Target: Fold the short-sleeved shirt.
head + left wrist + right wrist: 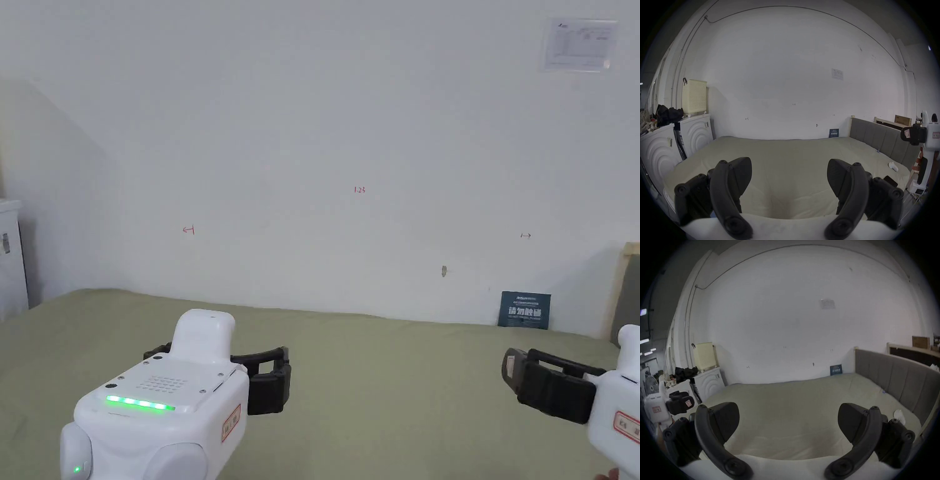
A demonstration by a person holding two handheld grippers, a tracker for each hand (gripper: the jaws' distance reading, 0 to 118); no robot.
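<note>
My left gripper (pixel 219 362) hovers low over the pale green bed (pixel 387 387), at the lower left of the head view. Its jaws stand wide apart and hold nothing, as the left gripper view (pixel 789 162) confirms. My right gripper (pixel 519 375) is at the lower right, at about the same height, also open and empty (pixel 789 405). Both point toward the white wall. Each appears in the other's view: the right gripper (pixel 906 134) and the left gripper (pixel 687 402). The bed sheet (pixel 786 151) between and ahead of them lies smooth.
A grey padded headboard (pixel 875 139) runs along the bed's right side, with a small white crumpled item (pixel 893 166) on the sheet beside it. White cabinets (pixel 695 131) stand on the left, bearing a cream basket (pixel 694 95) and dark clothes (pixel 667 113). A blue sign (pixel 524 309) leans against the wall.
</note>
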